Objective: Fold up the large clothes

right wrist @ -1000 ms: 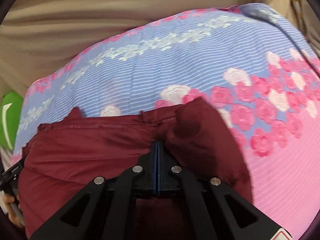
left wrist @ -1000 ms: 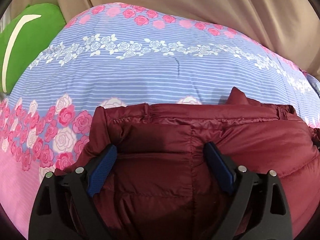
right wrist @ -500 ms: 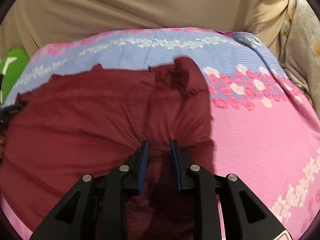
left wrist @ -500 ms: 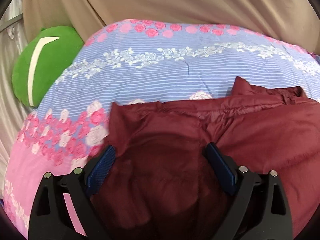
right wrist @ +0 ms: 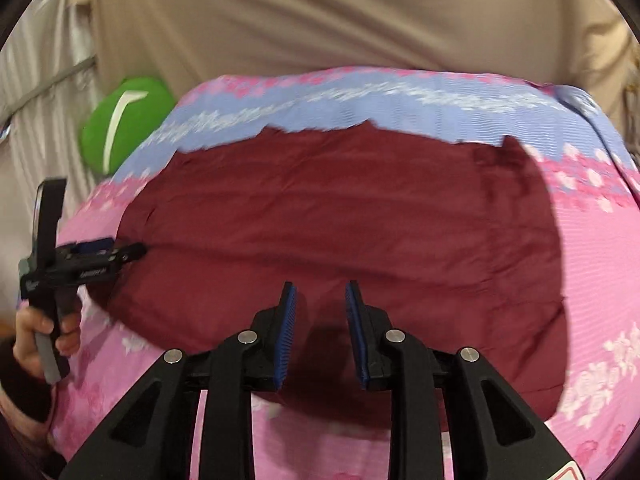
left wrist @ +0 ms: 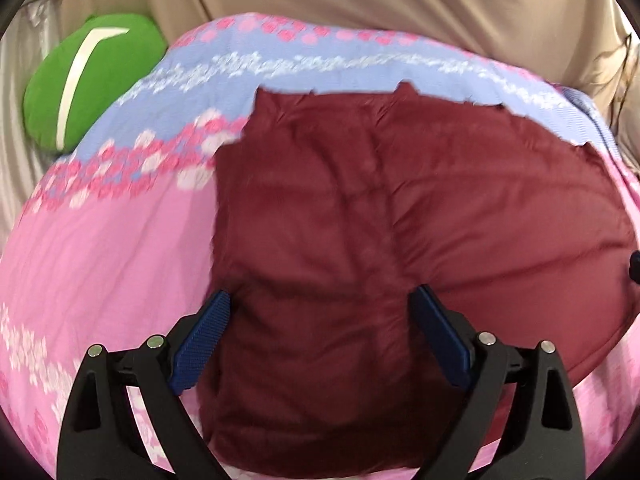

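A beige curtain (right wrist: 320, 20) is hanging behind a bed whose floral bedspread (left wrist: 100, 248) is carrying the maroon puffer jacket (left wrist: 400, 208), lying spread and folded across its middle. The left gripper (left wrist: 320, 336) is standing wide apart above the jacket's near edge, gripping nothing. The right gripper (right wrist: 320, 332) has just been opening, its jaws now narrowly parted and empty over the jacket. The next fold probably needs both grippers taking matching corners, lifting evenly and pressing out trapped air.
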Demonstrator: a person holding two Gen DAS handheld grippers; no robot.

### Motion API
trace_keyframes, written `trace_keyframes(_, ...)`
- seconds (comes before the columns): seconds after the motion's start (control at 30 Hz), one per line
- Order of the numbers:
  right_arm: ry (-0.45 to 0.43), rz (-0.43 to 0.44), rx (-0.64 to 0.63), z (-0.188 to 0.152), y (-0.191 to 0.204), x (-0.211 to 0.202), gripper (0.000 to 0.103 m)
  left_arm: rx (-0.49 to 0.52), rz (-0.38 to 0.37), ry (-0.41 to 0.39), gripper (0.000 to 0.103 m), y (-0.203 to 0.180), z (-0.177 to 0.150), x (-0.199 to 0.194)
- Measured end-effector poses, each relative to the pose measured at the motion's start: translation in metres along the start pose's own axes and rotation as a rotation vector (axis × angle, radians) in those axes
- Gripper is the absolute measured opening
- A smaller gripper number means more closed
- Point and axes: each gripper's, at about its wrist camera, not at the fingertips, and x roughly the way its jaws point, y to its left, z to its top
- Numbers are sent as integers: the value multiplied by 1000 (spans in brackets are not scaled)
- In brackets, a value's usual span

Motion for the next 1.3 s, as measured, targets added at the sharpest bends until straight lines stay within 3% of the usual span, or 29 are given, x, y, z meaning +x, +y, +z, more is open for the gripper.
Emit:
trace_keyframes(0.07,9,-63,-68,-10,7,11,28,-58,-30,13,92,17,-7,5)
trace_keyframes(0.13,29,-105,-43,-17,-7,19,28,-90,-64,14,92,26,-10,5)
trace_keyframes(0.3,52,-119,211,-23,-63,1,24,-98,-40,7,92,25,-13,5)
trace_keyframes(0.37,26,-103,264,-17,-68,-14,31,-94,-32,2,93,24,-14,5)
trace_keyframes(0.5,-27,-42,190,14,-32,-22,34,-100,-34,-2,93,26,-15,7)
trace_keyframes(0.67,-38,2,58,63,28,6,33,-107,-30,-12,95,28,-17,7)
trace_keyframes(0.87,17,6,42,106,59,66,16,-112,-31,-17,95,26,-19,6)
trace_keyframes(1.1,172,29,59,101,58,136,11,-127,-54,-27,95,30,-20,4)
trace_keyframes(1.3,166,12,-49,79,75,136,11,-234,-139,-77,95,52,-9,-10)
